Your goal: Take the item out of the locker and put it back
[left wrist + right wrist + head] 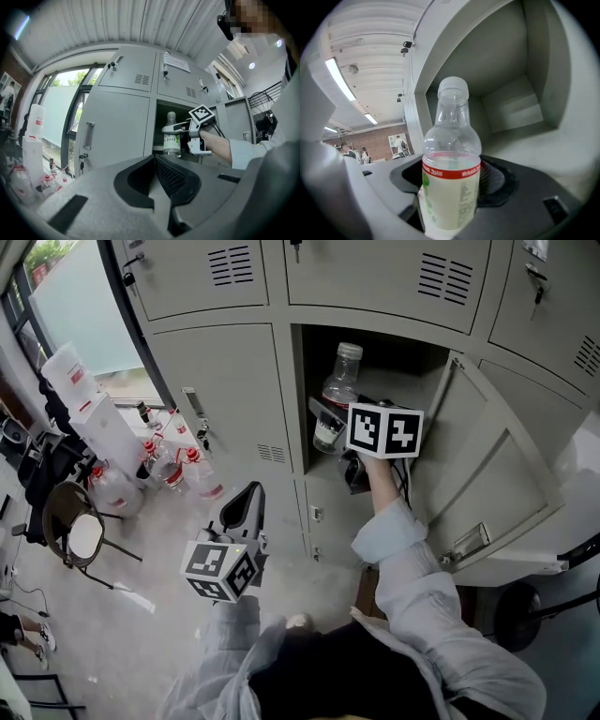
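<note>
A bank of grey metal lockers [225, 381] filled the wall, and one compartment [412, 371] stood open, its door [497, 484] swung wide to the right. Off to the left, by the window, a chair [80, 526] stood on the floor near a cluster of clear bottles with red caps [173, 470].

The person's pale sleeve [403, 549] reached up toward the opening. The right gripper [328, 423], with its marker cube [384, 430] facing out, was clamped on the bottle [337, 390], one jaw on either side of the labelled lower half. The left gripper [246, 498] hung lower, in front of the closed locker door to the left. Its jaws were pressed together with nothing between them, well apart from the bottle.

The bottle was clear plastic with a pale cap, a red band [451, 172] round the top of its label and a pale label below. It sat in the mouth of the open compartment, raised in the right gripper's grip. I could not tell whether its base touched the shelf.
</note>
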